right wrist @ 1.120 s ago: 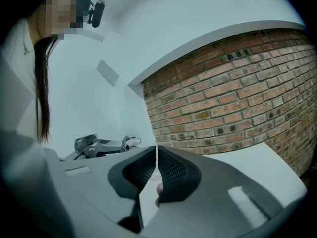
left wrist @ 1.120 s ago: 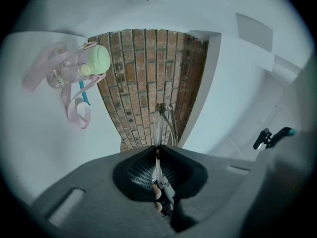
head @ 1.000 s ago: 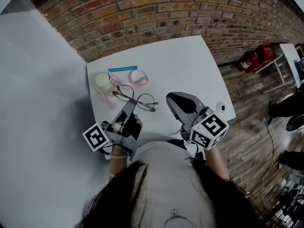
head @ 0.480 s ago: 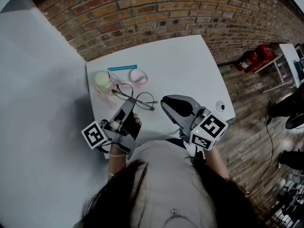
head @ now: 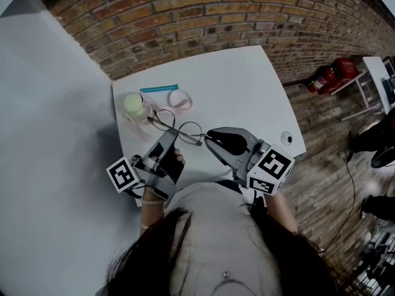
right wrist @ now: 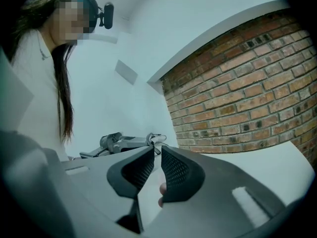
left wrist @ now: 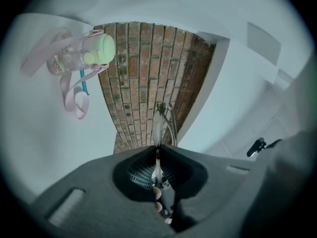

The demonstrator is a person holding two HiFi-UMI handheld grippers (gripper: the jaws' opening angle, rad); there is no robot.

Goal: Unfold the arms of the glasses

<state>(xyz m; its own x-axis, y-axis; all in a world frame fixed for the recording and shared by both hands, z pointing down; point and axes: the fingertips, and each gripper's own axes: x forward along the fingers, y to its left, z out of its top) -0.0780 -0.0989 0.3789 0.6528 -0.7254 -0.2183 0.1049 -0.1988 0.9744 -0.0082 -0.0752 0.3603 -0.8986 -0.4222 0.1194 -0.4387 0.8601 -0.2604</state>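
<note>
White table (head: pixel 247 85) with green-lidded bottle (head: pixel 133 105), teal stick (head: pixel 159 89)

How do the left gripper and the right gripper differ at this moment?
The left gripper has its jaws shut on the glasses; the right gripper has its jaws apart with nothing between them. The left gripper holds the glasses; the right gripper's tips are only near them, contact unclear. Both point toward the glasses.

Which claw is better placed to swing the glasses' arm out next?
Probably the right. The left claw is shut on the glasses, steadying them; the right claw is open, empty, its tips close beside the frame.
</note>
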